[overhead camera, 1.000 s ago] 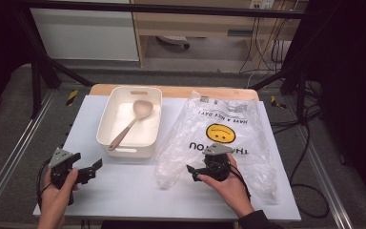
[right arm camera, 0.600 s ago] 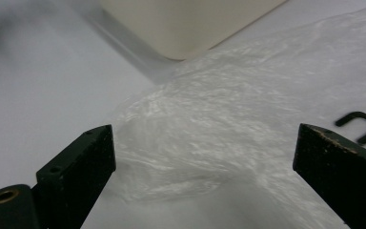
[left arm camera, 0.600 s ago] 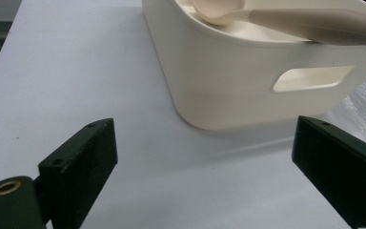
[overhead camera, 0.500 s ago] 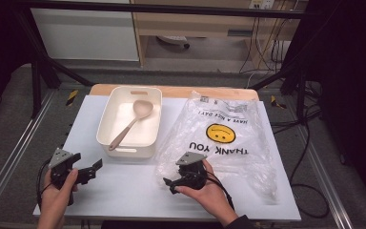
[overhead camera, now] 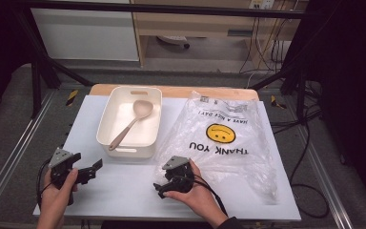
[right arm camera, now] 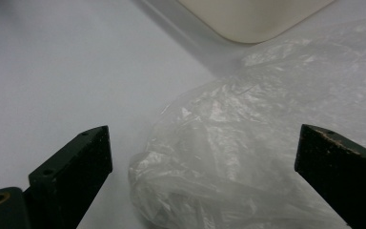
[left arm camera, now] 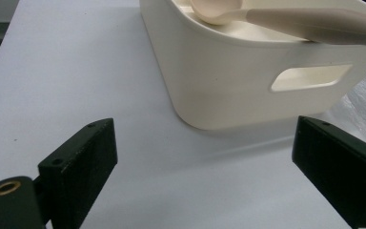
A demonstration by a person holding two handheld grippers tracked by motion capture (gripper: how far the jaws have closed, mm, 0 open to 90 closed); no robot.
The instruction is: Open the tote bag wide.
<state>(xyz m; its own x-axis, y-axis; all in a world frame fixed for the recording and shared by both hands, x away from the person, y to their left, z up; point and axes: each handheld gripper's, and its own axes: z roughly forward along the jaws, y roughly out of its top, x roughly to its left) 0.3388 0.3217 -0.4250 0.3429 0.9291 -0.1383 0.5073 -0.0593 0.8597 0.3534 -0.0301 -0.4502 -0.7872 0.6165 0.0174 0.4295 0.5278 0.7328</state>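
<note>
A cream plastic bin (overhead camera: 108, 125) stands on the white table, and a beige spoon (overhead camera: 132, 120) lies in it with its handle on the near rim. In the left gripper view the bin (left arm camera: 248, 81) and the spoon (left arm camera: 310, 21) are close ahead. A clear plastic bag (overhead camera: 221, 138) with a smiley face and "THANK YOU" lies flat to the right of the bin. My left gripper (overhead camera: 91, 171) is open at the table's near left, its jaws (left arm camera: 205, 138) empty. My right gripper (overhead camera: 164, 183) is open at the bag's near left corner, with crumpled bag (right arm camera: 238, 157) between the jaws (right arm camera: 202, 133).
The white table top (overhead camera: 124, 200) ends a little below both hands. A wooden strip (overhead camera: 181, 90) runs along the far edge. Black frame legs (overhead camera: 43, 67) and cables (overhead camera: 305, 129) stand off the table on both sides.
My right gripper has moved left and nearer along the bag's near edge to its left corner. The left gripper, bin and spoon have stayed put.
</note>
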